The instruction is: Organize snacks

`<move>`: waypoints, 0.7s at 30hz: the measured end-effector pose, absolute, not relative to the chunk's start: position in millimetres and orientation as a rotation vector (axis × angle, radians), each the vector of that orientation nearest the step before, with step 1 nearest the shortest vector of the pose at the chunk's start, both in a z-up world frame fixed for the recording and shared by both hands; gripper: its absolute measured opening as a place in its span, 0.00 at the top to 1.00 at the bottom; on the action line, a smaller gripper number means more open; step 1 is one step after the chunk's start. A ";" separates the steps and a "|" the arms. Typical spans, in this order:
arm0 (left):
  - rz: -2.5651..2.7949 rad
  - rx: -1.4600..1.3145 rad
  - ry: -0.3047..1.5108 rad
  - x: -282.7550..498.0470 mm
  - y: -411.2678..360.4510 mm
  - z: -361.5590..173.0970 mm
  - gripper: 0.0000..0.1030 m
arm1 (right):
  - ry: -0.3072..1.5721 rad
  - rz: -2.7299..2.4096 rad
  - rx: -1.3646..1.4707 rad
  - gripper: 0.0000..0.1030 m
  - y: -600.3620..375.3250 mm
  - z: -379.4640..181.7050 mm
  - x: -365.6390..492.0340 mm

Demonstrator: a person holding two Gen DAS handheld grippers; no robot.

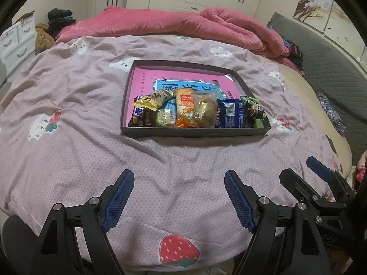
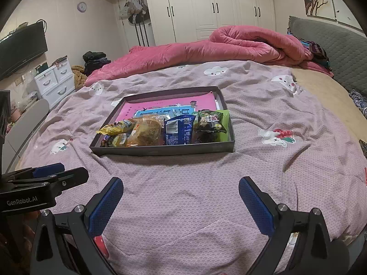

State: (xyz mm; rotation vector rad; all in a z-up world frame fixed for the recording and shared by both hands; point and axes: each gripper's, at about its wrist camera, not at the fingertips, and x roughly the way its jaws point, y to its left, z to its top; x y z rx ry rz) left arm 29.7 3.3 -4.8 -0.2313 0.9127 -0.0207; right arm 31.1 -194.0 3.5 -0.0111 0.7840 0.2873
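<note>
Left gripper (image 1: 179,183): jaws spread wide, nothing between the blue pads, only pinkish-lilac bedspread (image 1: 80,114) beneath. Right gripper (image 2: 181,190): jaws likewise spread wide and empty, over the same cloth; it also shows at the right edge of the left wrist view, beside the left jaws. A printed strawberry (image 1: 179,249) lies on the cloth just nearer than the left jaws. Ahead of both pairs of jaws, well apart from the fingertips, sits a shallow dark tray (image 1: 195,133), flat on the bedspread. All snacks are inside it, crowded along the near wall: from the left jaw's side across, a yellow packet (image 1: 151,102) resting on a dark wrapped bar (image 1: 140,116), an orange packet (image 1: 184,107), a clear bag of brownish pastry (image 1: 204,110), a blue packet (image 1: 230,113), and a green packet (image 1: 253,107) in the near right corner. The far half of the tray holds no snacks; a pink sheet with a blue printed panel (image 1: 190,78) lines its floor. Beyond the tray, a rolled pink quilt (image 1: 206,23) lies across the bed, with white wardrobe doors (image 2: 206,4) behind.
</note>
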 end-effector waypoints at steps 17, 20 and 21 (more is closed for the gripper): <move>-0.016 -0.236 0.910 29.0 6.3 -4.7 0.20 | 0.789 0.284 -0.009 0.01 -196.0 3.7 31.6; -0.016 -0.236 0.915 29.0 5.9 -5.6 0.20 | 0.792 0.284 -0.010 0.01 -195.8 3.3 31.7; -0.016 -0.235 0.915 29.2 6.0 -5.5 0.20 | 0.792 0.283 -0.011 0.01 -195.5 2.9 31.6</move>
